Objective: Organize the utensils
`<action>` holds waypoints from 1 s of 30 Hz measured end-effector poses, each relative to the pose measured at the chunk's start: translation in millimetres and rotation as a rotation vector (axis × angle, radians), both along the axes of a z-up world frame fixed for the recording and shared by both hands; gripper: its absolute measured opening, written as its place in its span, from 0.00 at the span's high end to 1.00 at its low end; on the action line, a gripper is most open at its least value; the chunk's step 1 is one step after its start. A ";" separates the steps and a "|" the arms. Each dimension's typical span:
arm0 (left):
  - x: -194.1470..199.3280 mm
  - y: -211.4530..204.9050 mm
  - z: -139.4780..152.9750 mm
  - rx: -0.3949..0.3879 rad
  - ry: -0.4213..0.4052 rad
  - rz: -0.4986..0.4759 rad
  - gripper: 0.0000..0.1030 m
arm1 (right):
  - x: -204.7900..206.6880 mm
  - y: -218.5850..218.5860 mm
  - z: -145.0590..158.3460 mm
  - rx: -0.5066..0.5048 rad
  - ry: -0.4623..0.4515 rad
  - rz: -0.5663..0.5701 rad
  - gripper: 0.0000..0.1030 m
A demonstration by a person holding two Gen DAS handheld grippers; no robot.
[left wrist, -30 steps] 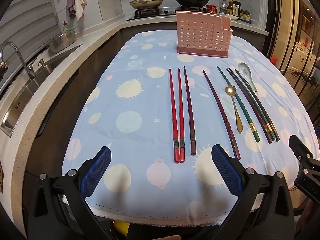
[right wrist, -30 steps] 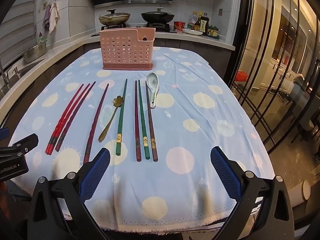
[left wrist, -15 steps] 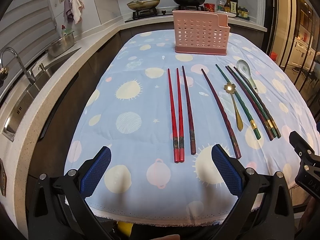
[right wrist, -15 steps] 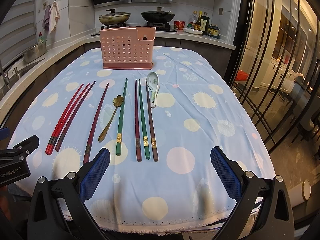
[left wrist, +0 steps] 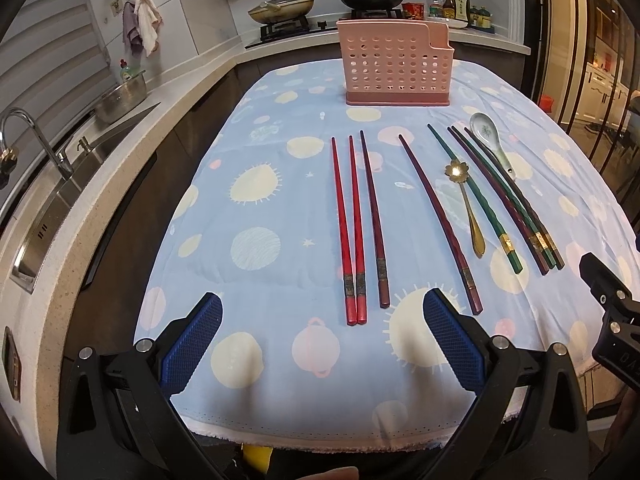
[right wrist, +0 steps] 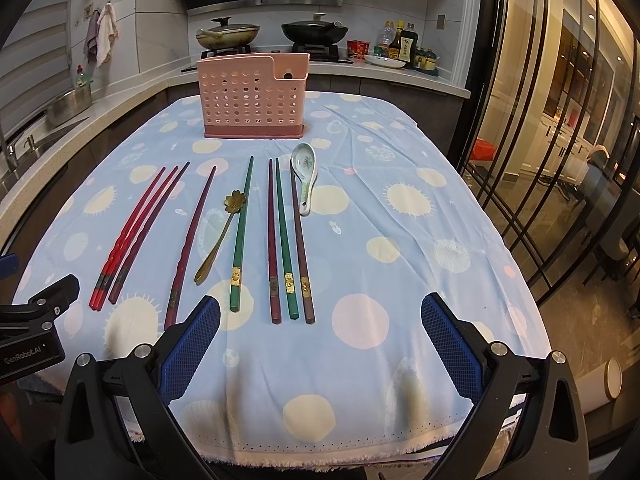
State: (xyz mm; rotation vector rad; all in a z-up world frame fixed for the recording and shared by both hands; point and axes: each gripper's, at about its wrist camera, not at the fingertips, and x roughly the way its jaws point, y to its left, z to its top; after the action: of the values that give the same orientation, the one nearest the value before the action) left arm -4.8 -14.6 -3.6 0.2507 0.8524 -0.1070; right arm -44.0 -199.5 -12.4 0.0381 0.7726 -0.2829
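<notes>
Chopsticks point(left wrist: 355, 228) and spoons lie side by side on the blue dotted tablecloth point(left wrist: 256, 248), long axes running away from the grippers toward the pink perforated utensil holder point(left wrist: 396, 65) standing at the far end, which looks empty. The left gripper point(left wrist: 322, 338) hovers at the near edge, fingers spread wide and empty; the thick ends of the red pair sit just ahead, between its blue pads point(left wrist: 192, 344). The right gripper point(right wrist: 320, 340) is likewise spread and empty, with the green and dark chopsticks point(right wrist: 285, 240) just ahead and the ceramic spoon point(right wrist: 305, 176) and brass flower spoon point(right wrist: 218, 236) farther off. Each hand is nearest its own cluster; a grasp would likely close across the shafts
</notes>
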 end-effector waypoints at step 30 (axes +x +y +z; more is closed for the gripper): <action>2.8 -1.4 0.3 -0.012 0.004 -0.011 0.07 | 2.9 0.4 -7.9 0.007 0.009 -0.001 0.06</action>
State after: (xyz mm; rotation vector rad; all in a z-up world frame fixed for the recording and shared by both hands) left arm -2.0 -16.0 -3.3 0.2443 0.8541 -0.1226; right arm -41.1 -199.0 -20.3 0.0441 0.7826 -0.2809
